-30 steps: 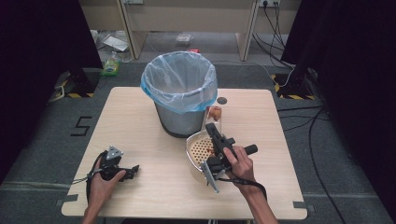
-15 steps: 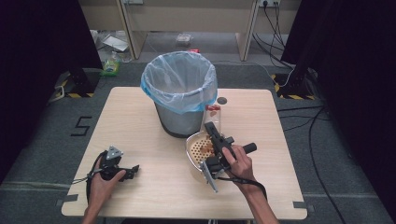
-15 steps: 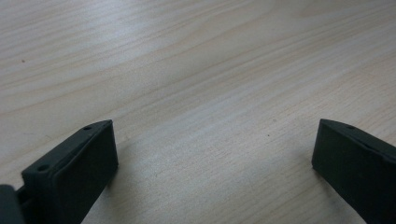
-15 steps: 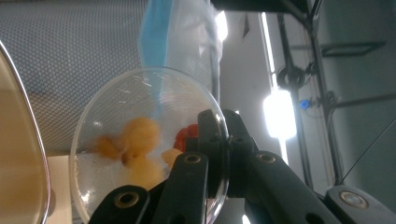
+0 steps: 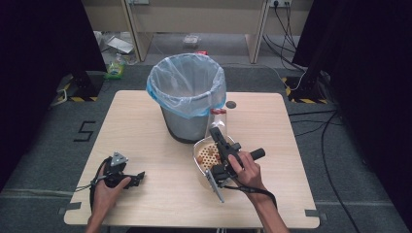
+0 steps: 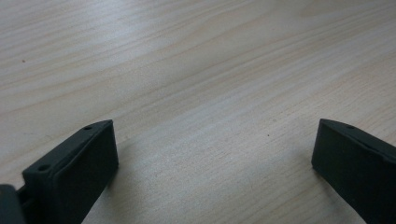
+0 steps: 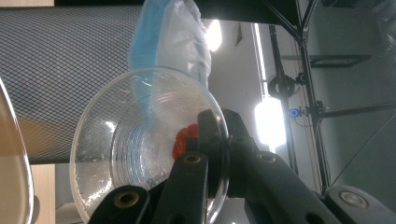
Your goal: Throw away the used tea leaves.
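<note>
One clear cup (image 7: 147,144) is clamped by its rim in the right claw (image 5: 217,133), beside the bin (image 5: 187,99) and above the bowl (image 5: 206,156). In the right gripper view its mouth faces the camera, so its long axis runs away along the jaws, and something red lies inside; from the high view the cup is only a pale shape. One bin, one bowl, two claws. The left claw (image 6: 210,172) stands apart, empty, on the surface (image 5: 145,131).
</note>
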